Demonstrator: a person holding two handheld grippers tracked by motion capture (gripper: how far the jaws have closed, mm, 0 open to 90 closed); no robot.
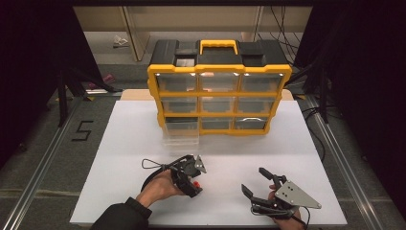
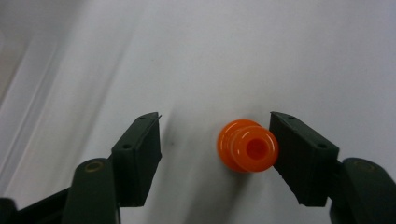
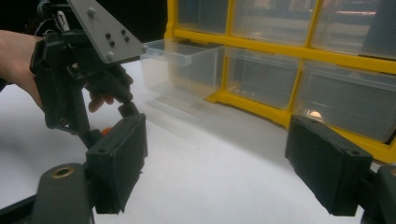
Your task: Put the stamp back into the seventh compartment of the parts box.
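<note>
A small orange spool-shaped piece lies on the white table, between the jaws of my left gripper. That gripper is open; the piece sits close against its right jaw, with a wide gap to the left one. From above, the left gripper points down at the orange piece near the table's front middle. My right gripper hovers to its right, open and holding nothing. In the right gripper view, its jaws frame bare table, with the left gripper at the left.
A yellow and black organizer with clear drawers stands at the back middle of the white table. Its bottom-left drawer is pulled out towards me. The drawer looks bare inside.
</note>
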